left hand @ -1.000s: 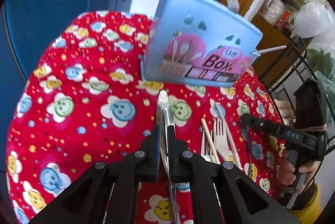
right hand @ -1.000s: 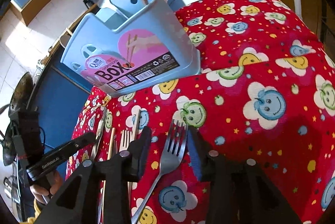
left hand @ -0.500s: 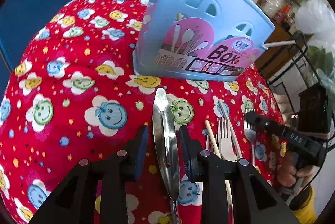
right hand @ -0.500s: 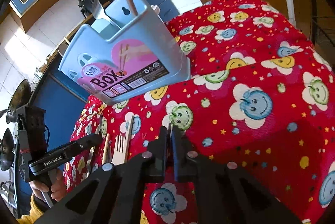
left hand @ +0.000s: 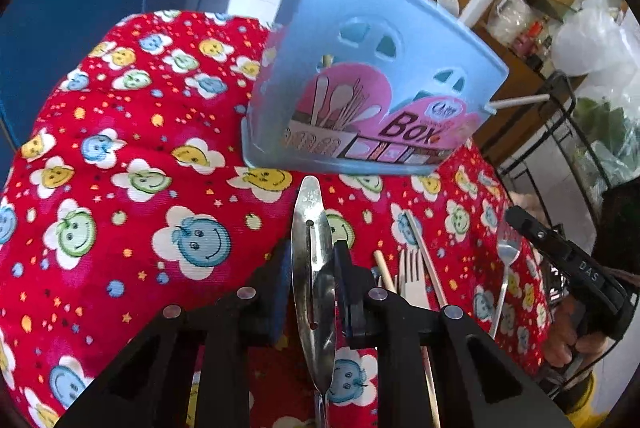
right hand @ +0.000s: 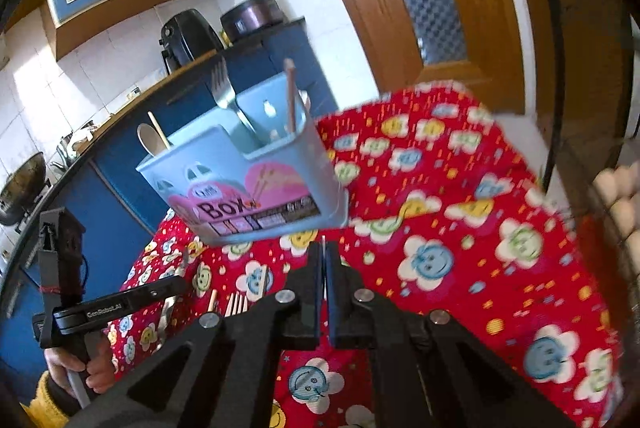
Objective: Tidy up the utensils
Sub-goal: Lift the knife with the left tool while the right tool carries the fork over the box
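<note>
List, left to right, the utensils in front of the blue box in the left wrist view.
slotted metal utensil → wooden chopstick → pale fork → metal fork. The second chopstick crosses the pale fork, so it is left out.

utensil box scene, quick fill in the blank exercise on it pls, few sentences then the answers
1. The utensil box is light ___ plastic.
2. It stands on a ___ tablecloth printed with smiley flowers.
3. The right gripper is ___ on a fork.
4. The left gripper, whose jaws have just been closing, has a slotted silver utensil ___ its fingers.

Missing words: blue; red; shut; between
</note>
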A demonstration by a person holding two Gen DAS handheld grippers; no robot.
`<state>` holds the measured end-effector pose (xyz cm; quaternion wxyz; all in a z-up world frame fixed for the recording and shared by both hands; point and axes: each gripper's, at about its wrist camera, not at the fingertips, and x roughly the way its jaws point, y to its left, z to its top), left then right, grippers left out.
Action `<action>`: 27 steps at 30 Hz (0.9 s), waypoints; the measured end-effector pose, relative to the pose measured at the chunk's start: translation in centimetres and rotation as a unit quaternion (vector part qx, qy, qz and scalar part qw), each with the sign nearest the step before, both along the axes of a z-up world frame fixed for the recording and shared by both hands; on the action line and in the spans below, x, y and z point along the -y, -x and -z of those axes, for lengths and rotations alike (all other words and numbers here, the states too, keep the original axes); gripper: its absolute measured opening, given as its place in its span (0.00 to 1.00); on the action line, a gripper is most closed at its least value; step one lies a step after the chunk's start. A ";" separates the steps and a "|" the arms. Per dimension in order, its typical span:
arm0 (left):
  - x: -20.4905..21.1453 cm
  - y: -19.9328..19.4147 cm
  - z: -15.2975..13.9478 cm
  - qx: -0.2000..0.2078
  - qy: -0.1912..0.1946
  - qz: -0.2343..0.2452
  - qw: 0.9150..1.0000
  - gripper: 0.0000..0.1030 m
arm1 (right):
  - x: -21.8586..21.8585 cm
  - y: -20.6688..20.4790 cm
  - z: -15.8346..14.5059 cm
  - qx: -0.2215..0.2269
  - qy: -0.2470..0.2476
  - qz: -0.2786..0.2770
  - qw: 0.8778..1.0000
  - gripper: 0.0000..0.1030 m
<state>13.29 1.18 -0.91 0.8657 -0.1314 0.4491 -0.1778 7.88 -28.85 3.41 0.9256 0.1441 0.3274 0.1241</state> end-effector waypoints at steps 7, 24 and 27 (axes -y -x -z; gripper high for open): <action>-0.6 2.7 -2.9 0.061 0.011 -0.021 0.998 0.20 | -0.6 2.6 -4.4 0.075 0.038 0.014 0.996 0.03; 0.3 3.2 -11.8 0.213 0.019 -0.042 0.976 0.20 | -2.3 0.7 -13.0 0.180 0.093 0.045 0.978 0.03; 0.6 1.8 -13.5 0.236 0.018 -0.047 0.970 0.20 | -2.6 -0.5 -14.3 0.191 0.101 0.050 0.975 0.03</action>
